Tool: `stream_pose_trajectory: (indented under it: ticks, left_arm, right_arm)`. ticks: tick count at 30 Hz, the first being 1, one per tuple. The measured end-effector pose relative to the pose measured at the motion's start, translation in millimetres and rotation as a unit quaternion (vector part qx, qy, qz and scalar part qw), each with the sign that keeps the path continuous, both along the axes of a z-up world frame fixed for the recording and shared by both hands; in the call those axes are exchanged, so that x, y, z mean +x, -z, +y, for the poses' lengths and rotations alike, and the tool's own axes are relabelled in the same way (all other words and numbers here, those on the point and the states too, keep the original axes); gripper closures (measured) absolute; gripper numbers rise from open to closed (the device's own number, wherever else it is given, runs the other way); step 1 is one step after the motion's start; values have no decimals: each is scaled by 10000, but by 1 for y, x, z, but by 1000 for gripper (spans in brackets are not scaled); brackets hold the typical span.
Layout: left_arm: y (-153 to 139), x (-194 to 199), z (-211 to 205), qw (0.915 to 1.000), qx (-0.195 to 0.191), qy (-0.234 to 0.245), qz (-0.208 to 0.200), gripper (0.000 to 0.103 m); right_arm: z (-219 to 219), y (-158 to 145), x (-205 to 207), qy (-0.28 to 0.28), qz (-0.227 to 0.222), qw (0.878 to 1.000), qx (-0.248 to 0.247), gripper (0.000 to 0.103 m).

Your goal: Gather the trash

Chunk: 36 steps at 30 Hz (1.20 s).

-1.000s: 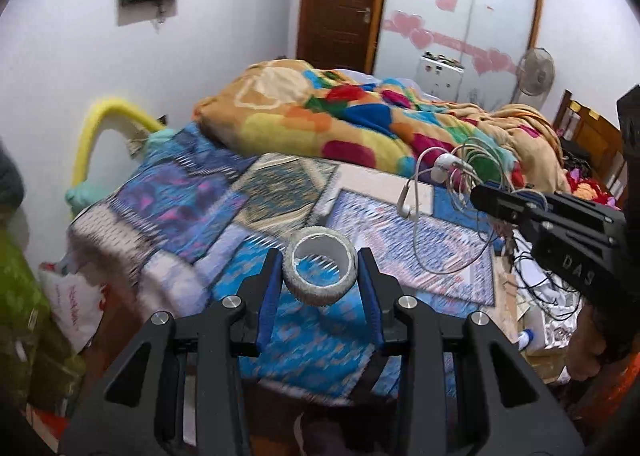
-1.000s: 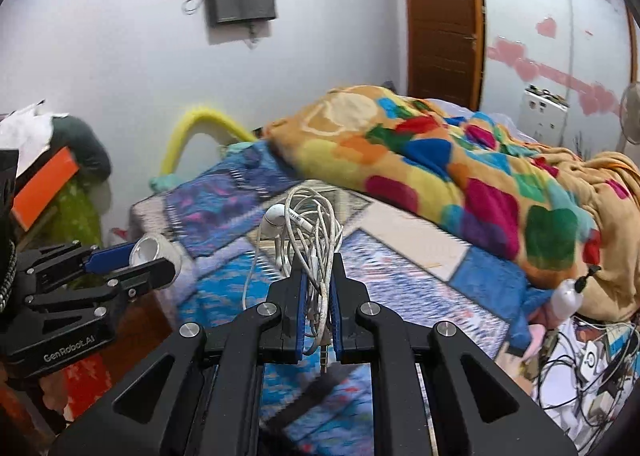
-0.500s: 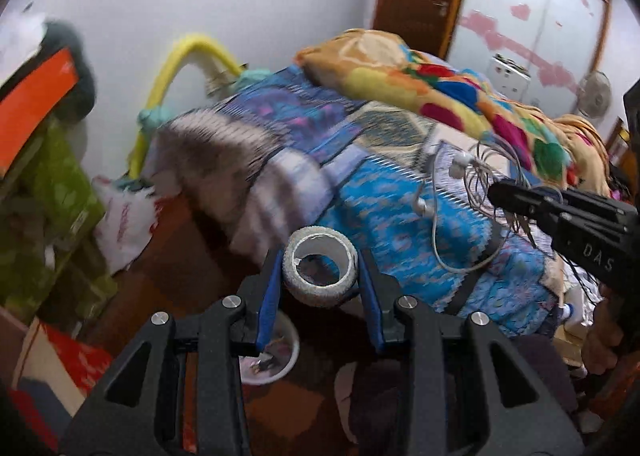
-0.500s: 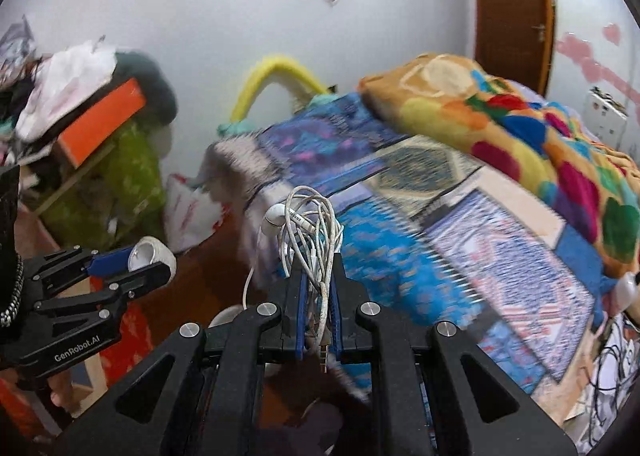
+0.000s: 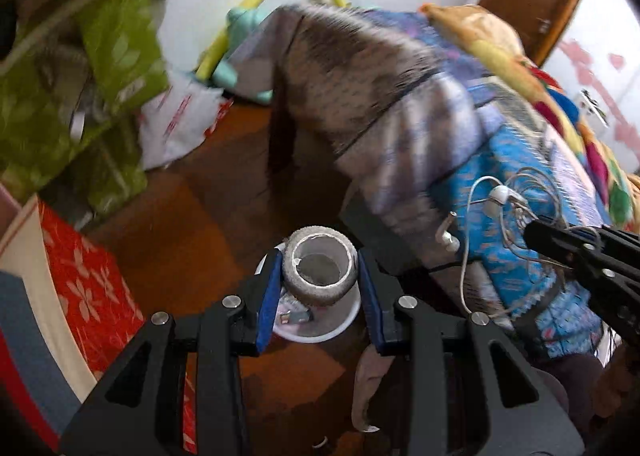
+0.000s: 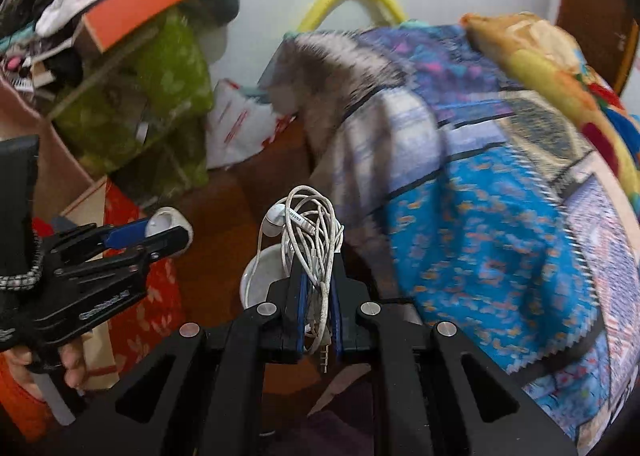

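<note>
Presently, a roll of tape point(image 5: 320, 270) is clamped between the fingers of the left gripper point(image 5: 320, 284), directly above a small white bin point(image 5: 320, 322) standing on the wooden floor point(image 5: 188, 223). A tangled white earphone cable point(image 6: 310, 234) is pinched by the clenched fingers of the right gripper point(image 6: 318, 296), with the same bin seen just beyond at about 10 o'clock from the fingertips. The likeliest mishap is judged to be a miss: the bin mouth looks narrow, and if the roll is released off-centre it could bounce off the rim and roll away across the floor. The cable's loose loops could also snag on the fingers when released, or drape over the rim rather than drop in. No table-like surface is shown; the bin is flanked by the bed point(image 5: 500, 175) with its patterned blue cover at 2 o'clock, a red floral box point(image 5: 88, 292) at 9 o'clock, and green bags point(image 5: 72, 107) piled at 11 o'clock against a white wall.
</note>
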<state>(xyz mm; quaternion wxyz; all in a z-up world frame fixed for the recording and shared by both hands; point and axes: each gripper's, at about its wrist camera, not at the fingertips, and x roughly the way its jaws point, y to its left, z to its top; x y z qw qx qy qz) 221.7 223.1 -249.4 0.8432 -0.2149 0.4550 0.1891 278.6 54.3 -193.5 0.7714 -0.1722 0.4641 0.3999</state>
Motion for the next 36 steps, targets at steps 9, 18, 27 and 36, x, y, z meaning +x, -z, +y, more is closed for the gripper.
stream_pose_trajectory:
  ticks: [9,18,27,36]
  left_arm:
    - [40,10,15,9992,-31,-180,348,66]
    - [50,25,19,9988,-205,-112,423,66]
    - [38,36,12,9979,-147,-41,625,55]
    - [-32,6,-12,9990,421,100,131,55]
  right_arm:
    - [50,30,13,-418,342,9983,-202,93]
    - [63,42,30,-393,762,9962,-163,62]
    - [39,27,34,-160,473,9986,-158,62]
    - [6,-17,10,-54,-19,10000,53,62]
